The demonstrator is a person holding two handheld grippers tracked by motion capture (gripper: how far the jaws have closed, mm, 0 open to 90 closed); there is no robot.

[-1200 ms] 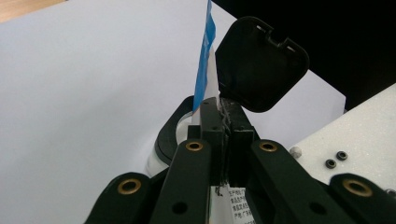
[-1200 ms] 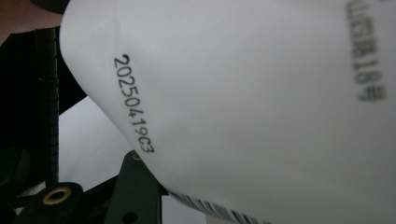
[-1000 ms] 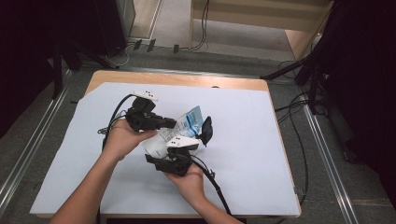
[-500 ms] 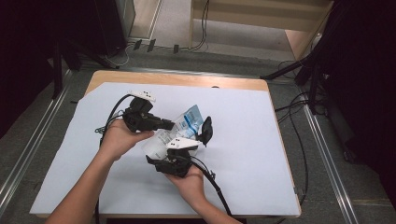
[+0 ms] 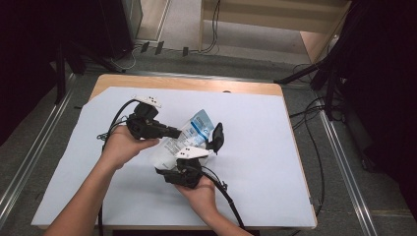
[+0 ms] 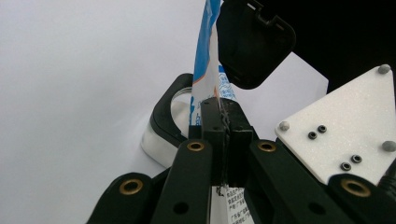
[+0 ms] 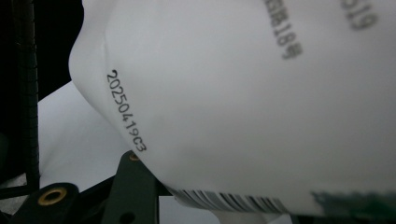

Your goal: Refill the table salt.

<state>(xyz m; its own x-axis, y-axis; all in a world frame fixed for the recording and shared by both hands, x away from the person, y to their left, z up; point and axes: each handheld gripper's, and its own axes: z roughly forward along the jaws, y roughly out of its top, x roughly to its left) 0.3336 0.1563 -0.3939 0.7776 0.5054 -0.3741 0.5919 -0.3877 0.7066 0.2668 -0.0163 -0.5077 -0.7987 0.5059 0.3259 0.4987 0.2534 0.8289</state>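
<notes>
A white pouch with blue print (image 5: 195, 127) is held up off the table between both grippers. My left gripper (image 5: 176, 132) comes in from the left and is shut on the pouch's thin sealed edge (image 6: 205, 60), its jaws pressed together at the tip (image 6: 223, 112). My right gripper (image 5: 194, 143) reaches up from below and is shut on the pouch's fuller body, one black pad (image 5: 216, 137) against the right side. In the right gripper view the pouch (image 7: 257, 102) sits very close, with a printed date code and a barcode, above one finger (image 7: 133, 186).
A white sheet (image 5: 275, 147) covers the wooden table (image 5: 196, 83). Cables trail from both grippers across the sheet toward the near edge. Beyond the table lie a grey floor, metal rails, black stands and more cables.
</notes>
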